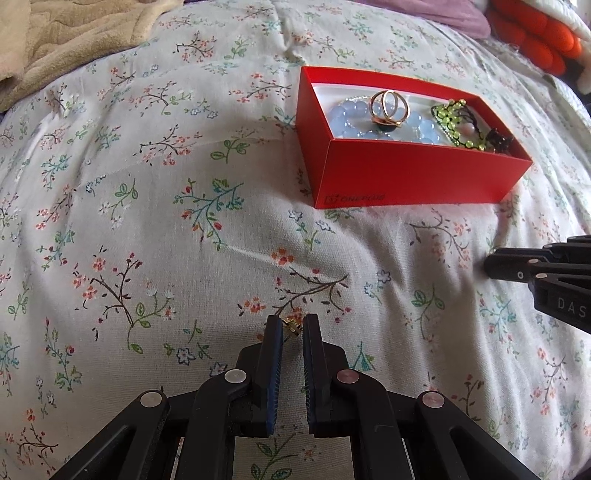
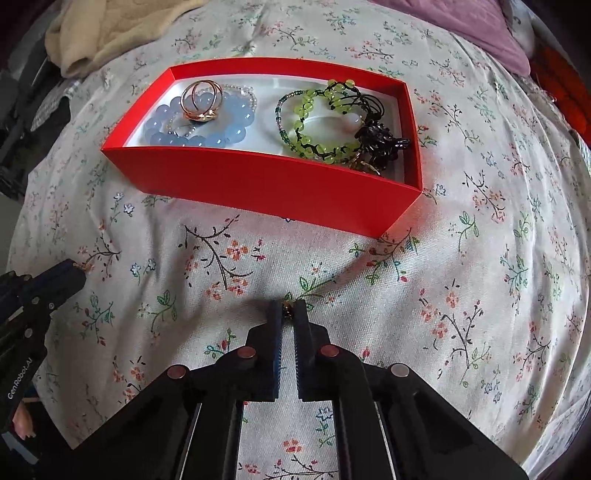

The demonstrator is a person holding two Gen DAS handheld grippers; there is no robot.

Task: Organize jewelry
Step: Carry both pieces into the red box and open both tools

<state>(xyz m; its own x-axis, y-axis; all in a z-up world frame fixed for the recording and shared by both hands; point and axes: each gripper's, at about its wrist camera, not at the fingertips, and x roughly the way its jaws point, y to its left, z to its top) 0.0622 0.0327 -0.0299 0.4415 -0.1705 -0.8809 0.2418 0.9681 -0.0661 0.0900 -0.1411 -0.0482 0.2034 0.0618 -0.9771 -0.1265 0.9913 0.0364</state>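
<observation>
Floral bedspread lay nearly cleared: red box held most jewelry; my left gripper and right gripper each pinched small gold pieces.

A floral bedsheet with a beige blanket, purple cloth and orange cushion.

A bedroom in a home, going by the soft cream floral-print cotton bedspread lying puckered and quilted across both views. Bunching at the far left edge, a beige plush fleece blanket; crumpling at the far right, a mauve cloth beside a padded orange-and-white fabric item. Sitting on the bedding, a red cardboard phone box serving as a tray for bracelets.
</observation>
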